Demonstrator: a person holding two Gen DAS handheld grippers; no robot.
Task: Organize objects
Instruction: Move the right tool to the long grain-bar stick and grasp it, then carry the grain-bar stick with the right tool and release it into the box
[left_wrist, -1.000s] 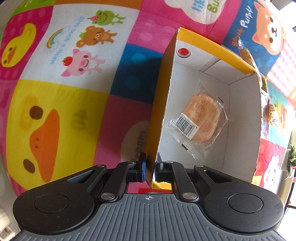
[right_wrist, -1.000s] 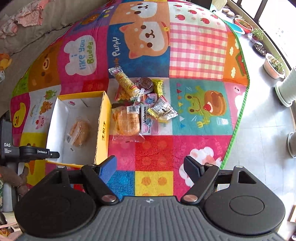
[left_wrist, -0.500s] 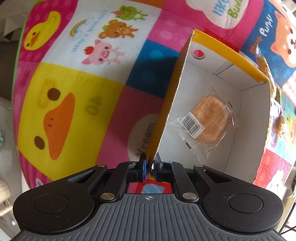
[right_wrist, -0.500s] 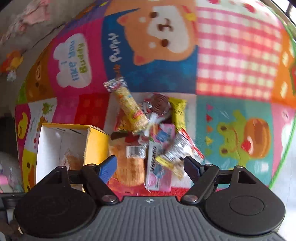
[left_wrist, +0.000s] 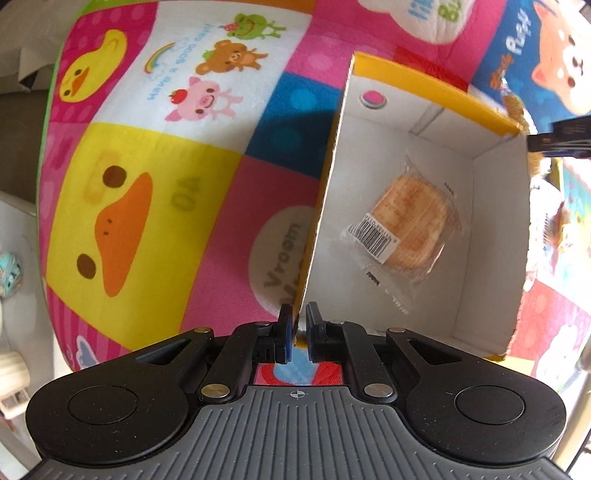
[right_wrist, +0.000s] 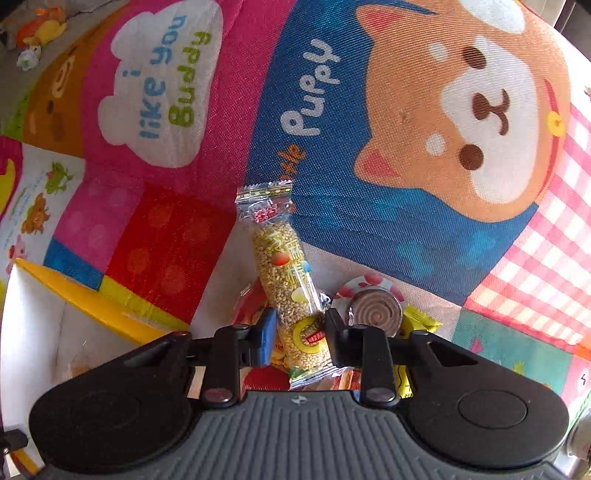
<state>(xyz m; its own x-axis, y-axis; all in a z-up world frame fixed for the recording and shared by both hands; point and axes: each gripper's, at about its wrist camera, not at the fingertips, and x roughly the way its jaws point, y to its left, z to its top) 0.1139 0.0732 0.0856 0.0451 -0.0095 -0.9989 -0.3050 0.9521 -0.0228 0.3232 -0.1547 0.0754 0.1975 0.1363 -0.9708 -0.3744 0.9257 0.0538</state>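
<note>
Both tools point down at the play mat. My right tool is closing its jaws around the lower end of a clear-wrapped grain bar; the bar lies between the pads, which sit right at its sides (whether both pads already press I cannot tell). The bar lies on top of a small heap of snacks, with a brown spiral sweet just beside it and a yellow packet beyond that. My left tool is clamped together on the thin side wall of the yellow cardboard box, near the box's closest corner. Inside, on the white floor of the box, lies one wrapped round cake with a barcode label. The box stands on the mat just beside the snack heap, its yellow rim showing at the lower left of the right tool's view.
</note>
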